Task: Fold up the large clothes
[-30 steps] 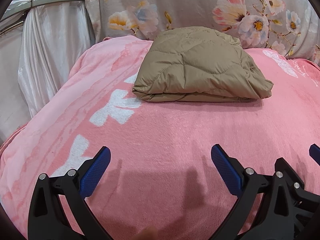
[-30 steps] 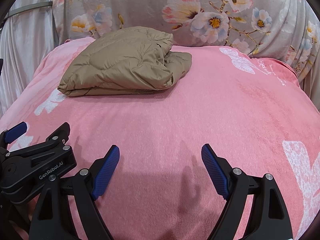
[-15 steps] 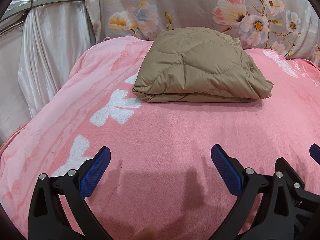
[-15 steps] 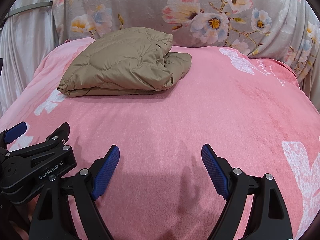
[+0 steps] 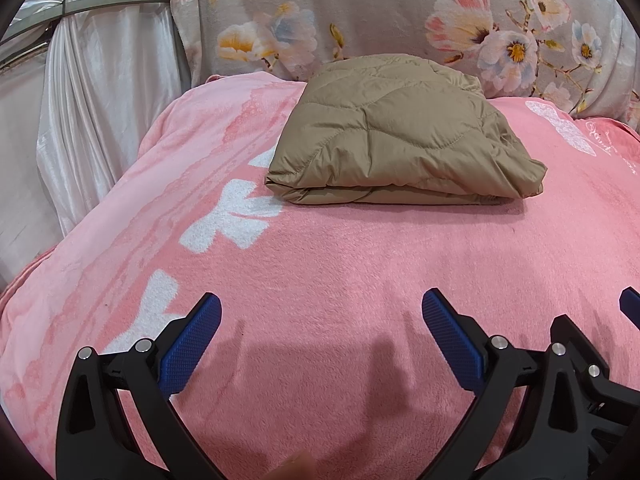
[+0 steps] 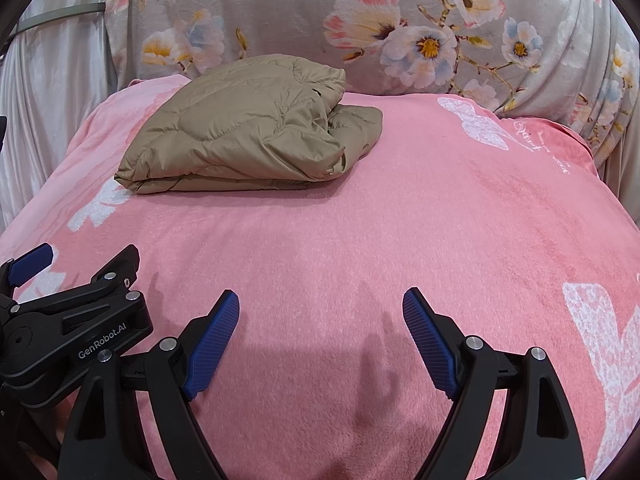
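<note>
On pink blanket (image 5: 360, 264): folded jacket (image 5: 400, 140) well beyond both grippers' released, empty fingers (image 5: 192, 340).

You have one folded tan quilted jacket (image 5: 396, 144) on one pink plush blanket (image 5: 340, 260). Behind hangs one grey floral cloth (image 5: 380, 12). Two black grippers with blue pads face you: left gripper (image 5: 320, 320), right gripper (image 6: 320, 316).

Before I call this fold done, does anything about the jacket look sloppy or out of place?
Mostly tidy: the tan quilted jacket lies folded flat on the pink blanket. One flaw: at its right end a bunched piece of fabric sticks out past the top layer, so that edge looks rumpled rather than square.
</note>
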Motion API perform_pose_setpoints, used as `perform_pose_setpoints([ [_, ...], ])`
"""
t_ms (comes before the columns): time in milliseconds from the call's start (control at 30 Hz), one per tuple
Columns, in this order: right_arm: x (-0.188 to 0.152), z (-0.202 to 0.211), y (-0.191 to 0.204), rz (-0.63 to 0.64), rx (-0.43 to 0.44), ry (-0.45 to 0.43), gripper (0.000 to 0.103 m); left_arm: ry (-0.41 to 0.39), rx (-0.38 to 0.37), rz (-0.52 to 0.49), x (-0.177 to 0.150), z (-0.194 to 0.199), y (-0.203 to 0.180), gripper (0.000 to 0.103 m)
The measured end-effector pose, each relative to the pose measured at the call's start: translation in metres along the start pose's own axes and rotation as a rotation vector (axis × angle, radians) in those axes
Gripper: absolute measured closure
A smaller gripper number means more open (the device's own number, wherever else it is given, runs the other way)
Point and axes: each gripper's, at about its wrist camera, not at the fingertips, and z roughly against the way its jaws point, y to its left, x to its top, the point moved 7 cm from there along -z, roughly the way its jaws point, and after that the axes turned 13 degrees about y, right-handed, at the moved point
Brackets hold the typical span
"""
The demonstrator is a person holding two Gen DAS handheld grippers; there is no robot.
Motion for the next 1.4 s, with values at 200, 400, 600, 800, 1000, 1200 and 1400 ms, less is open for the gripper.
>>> perform_pose_setpoints([
  [200,-0.0002,-0.0001,0.0003,0.000,0.000,0.000,0.021,0.000,0.000,0.000,-0.0001,0.0002,-0.0002,0.005],
  [400,-0.0003,-0.0001,0.0003,0.000,0.000,-0.001,0.021,-0.001,0.000,0.000,-0.0003,0.0003,0.0000,0.005],
  [600,-0.0002,0.0001,0.0008,-0.001,-0.001,-0.001,0.021,-0.002,0.000,0.000,-0.0005,0.0007,0.0000,0.005],
  [800,-0.0002,0.0001,0.0003,-0.002,-0.001,-0.002,0.021,-0.003,0.000,0.000,-0.0005,0.0010,-0.0001,0.005],
  [1000,-0.0011,-0.0008,0.0007,-0.001,0.000,-0.001,0.021,-0.004,0.000,0.000,-0.0006,0.0013,-0.0004,0.005],
  [1200,0.0003,-0.0005,-0.0009,-0.007,0.009,0.006,0.021,-0.005,-0.001,0.001,-0.0008,0.0018,-0.0006,0.005],
  [1400,0.0025,-0.0010,-0.0041,-0.006,0.009,0.002,0.021,-0.007,-0.004,0.002,-0.0007,0.0029,-0.0006,0.005],
])
